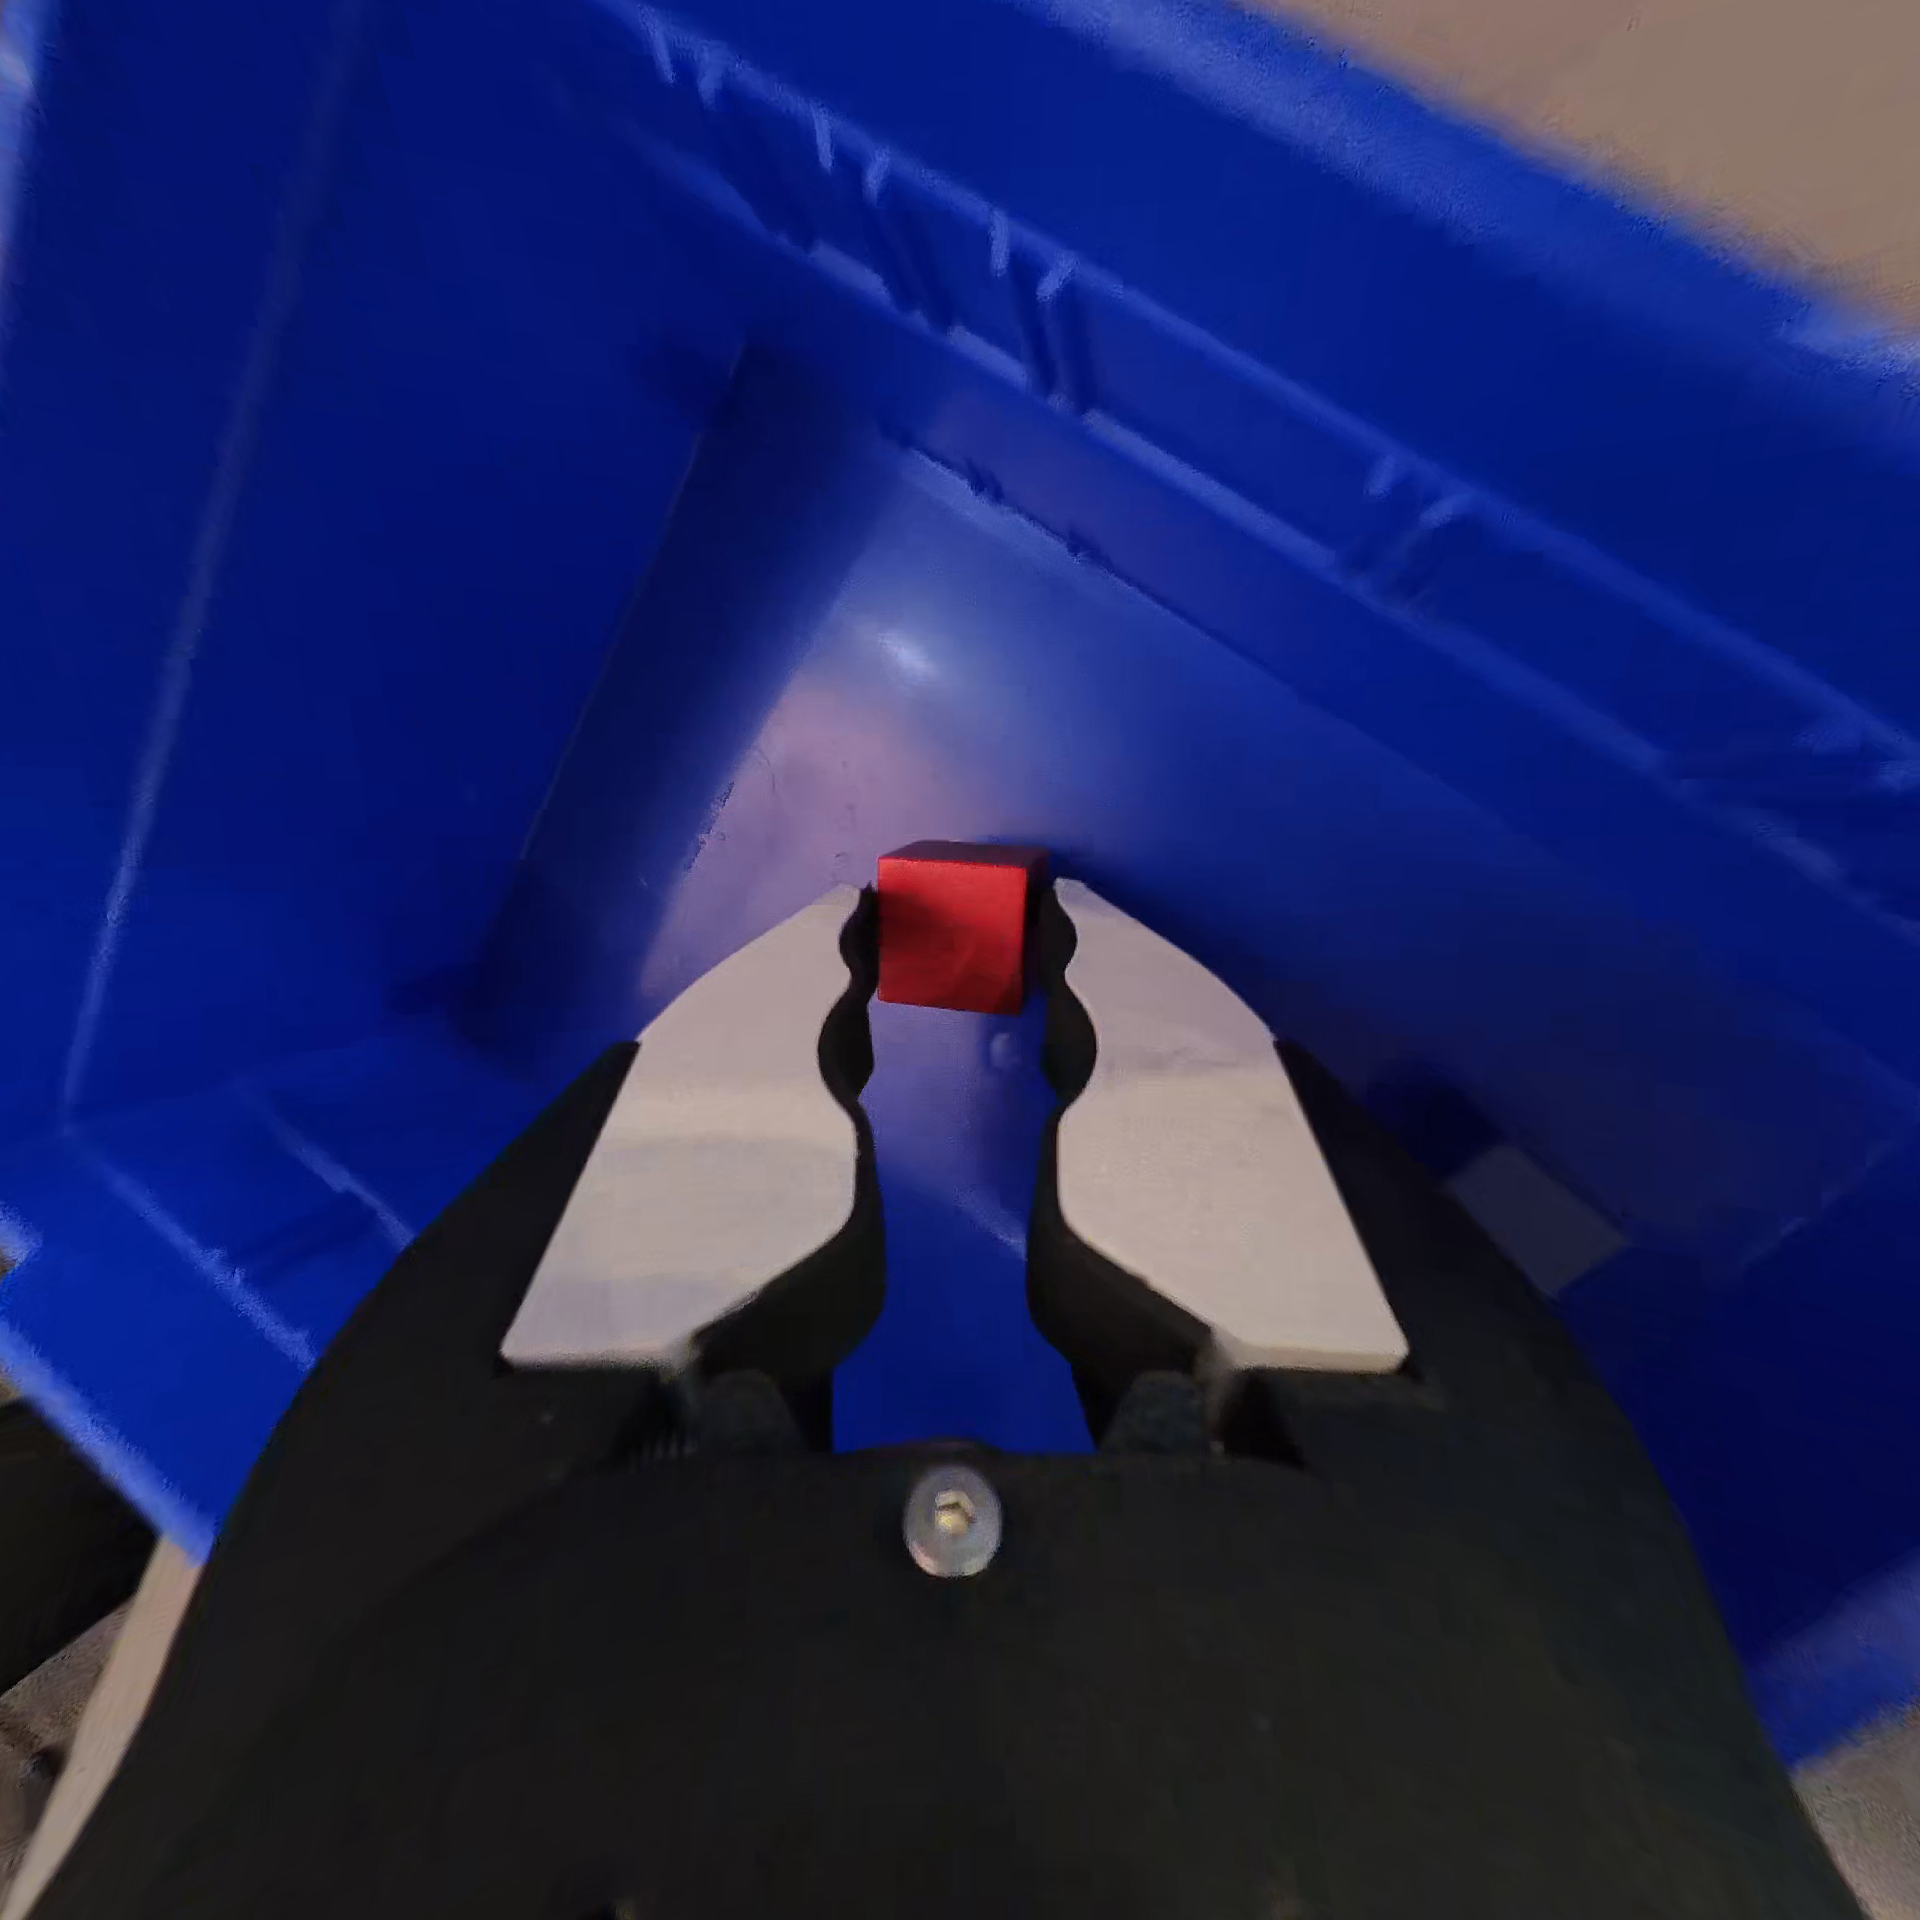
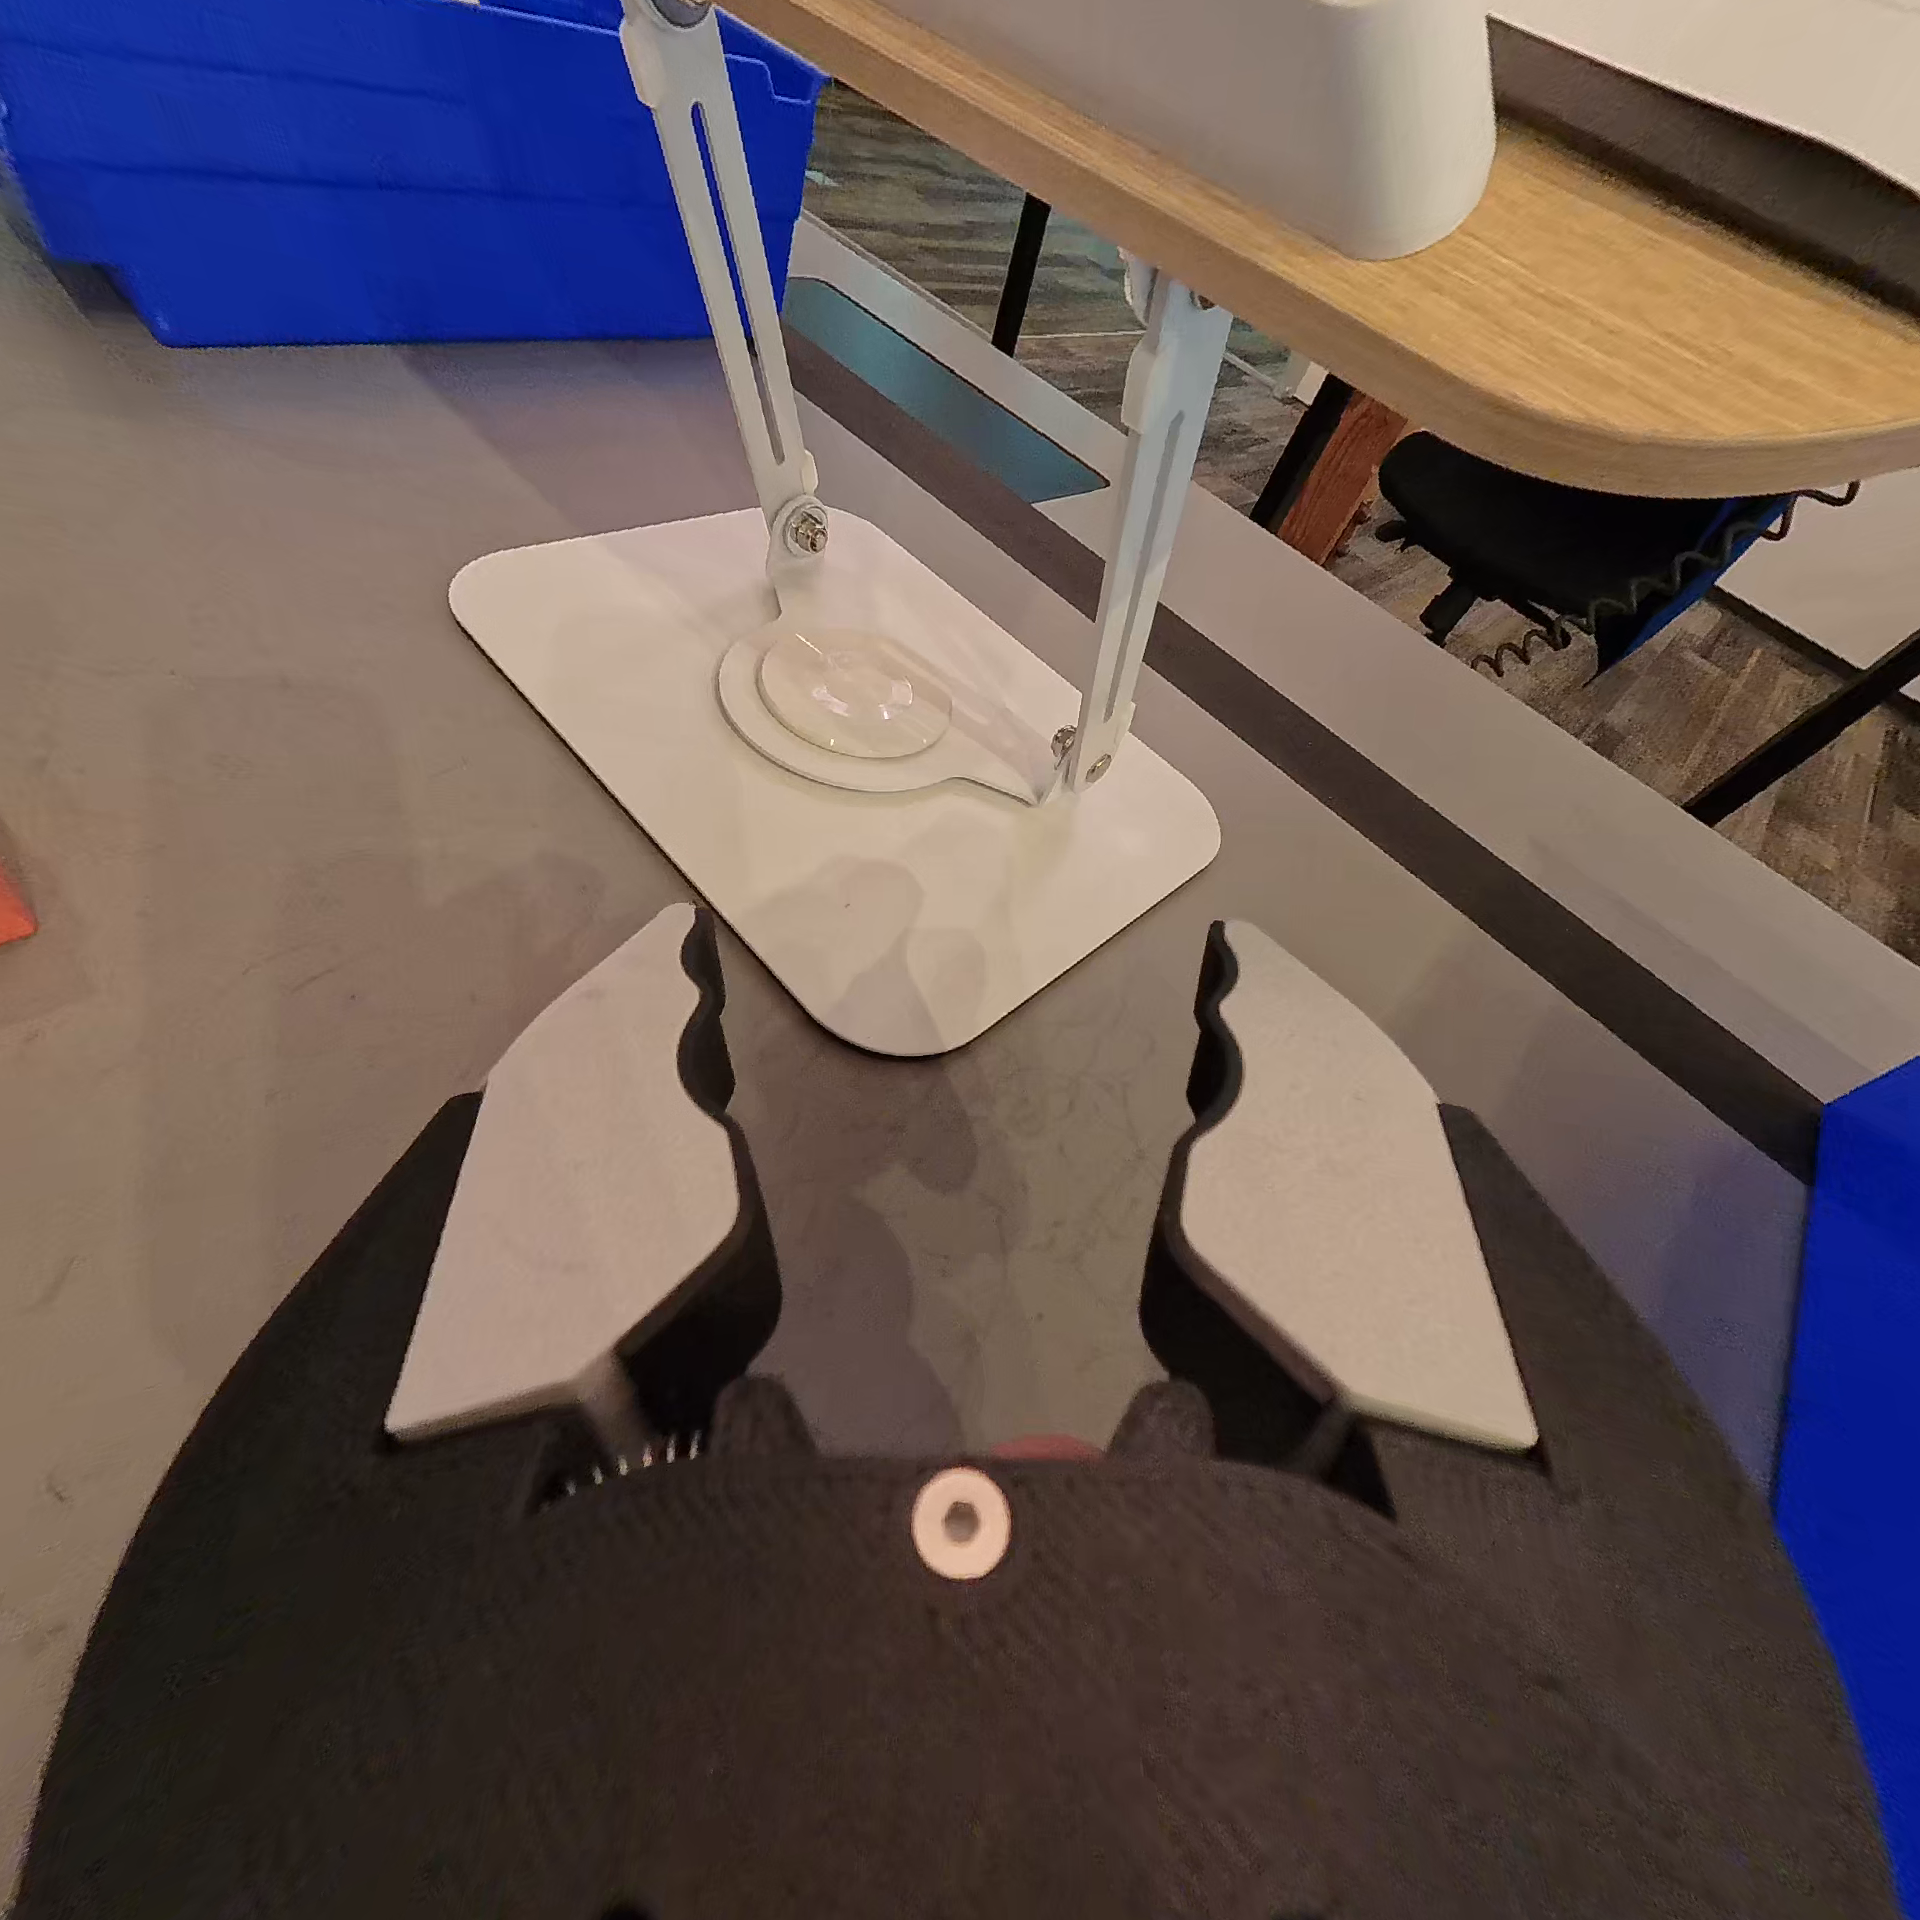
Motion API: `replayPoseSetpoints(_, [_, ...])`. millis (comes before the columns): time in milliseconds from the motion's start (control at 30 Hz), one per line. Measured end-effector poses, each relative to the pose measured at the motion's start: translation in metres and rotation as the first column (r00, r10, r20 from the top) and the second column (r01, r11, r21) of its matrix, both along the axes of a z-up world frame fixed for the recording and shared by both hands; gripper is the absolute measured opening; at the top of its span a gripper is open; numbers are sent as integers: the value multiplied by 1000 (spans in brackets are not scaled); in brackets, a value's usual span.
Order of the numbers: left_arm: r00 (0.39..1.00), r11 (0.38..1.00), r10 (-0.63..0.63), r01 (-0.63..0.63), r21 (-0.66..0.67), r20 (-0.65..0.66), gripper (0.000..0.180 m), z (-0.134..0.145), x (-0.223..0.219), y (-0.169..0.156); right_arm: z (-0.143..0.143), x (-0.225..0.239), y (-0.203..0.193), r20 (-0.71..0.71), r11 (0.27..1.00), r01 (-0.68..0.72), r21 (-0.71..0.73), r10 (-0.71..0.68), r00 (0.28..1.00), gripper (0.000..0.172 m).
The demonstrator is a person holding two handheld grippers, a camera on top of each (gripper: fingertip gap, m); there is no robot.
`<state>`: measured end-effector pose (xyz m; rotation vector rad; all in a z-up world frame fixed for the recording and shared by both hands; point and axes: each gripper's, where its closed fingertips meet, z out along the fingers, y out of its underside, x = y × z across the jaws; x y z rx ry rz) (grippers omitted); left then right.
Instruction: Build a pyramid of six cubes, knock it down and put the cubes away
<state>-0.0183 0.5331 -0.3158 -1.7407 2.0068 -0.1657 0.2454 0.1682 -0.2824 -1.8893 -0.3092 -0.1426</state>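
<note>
In the left wrist view my left gripper (image 1: 954, 914) reaches into a blue bin (image 1: 416, 520). It is shut on a small red cube (image 1: 951, 935), with both black pads against the cube's sides, just over the bin's floor near a corner. In the right wrist view my right gripper (image 2: 956, 925) is open and empty. It hovers over the grey table (image 2: 260, 727) at the near corner of a white stand's base plate (image 2: 883, 862). No other cubes are clearly in view.
A blue bin (image 2: 364, 208) stands at the table's far left in the right wrist view. Another blue object (image 2: 1860, 1351) is at the right edge. The white stand's two arms (image 2: 738, 312) carry a wooden shelf (image 2: 1558, 343) overhead. An orange edge (image 2: 10, 904) shows at the far left. My hands' fingertips stand some 45 cm from each other.
</note>
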Motion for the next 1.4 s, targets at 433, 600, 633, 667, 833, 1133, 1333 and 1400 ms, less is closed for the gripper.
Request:
replayPoseSetpoints(433, [769,980,-162,198,10,618,28,136,-16,-210,22,-24,-7,-27,994,-84,69,86,996,83])
replayPoseSetpoints(600, [628,939,-265,342,47,732,28,125,17,-315,60,-92,-20,-268,938,-314,145,343,900,72])
replayPoseSetpoints(633, [598,927,-288,369,63,748,28,123,23,-332,67,-108,-24,-349,918,-364,154,396,849,68])
replayPoseSetpoints(667, [576,918,-306,389,74,758,28,120,29,-346,73,-124,-28,-437,894,-417,165,446,781,67])
replayPoseSetpoints(833, [505,877,-389,460,141,771,27,114,52,-390,72,-176,-38,-419,801,-575,168,586,694,60])
replayPoseSetpoints(1133, [474,810,-302,586,-40,828,27,112,67,-417,81,-203,-48,-167,744,-638,197,667,726,42])
replayPoseSetpoints(1333, [465,794,-257,602,-90,847,27,111,66,-416,78,-204,-48,-158,735,-651,192,678,718,33])
replayPoseSetpoints(1400, [461,780,-247,617,-108,852,27,111,65,-416,78,-205,-49,-159,722,-664,194,691,705,31])
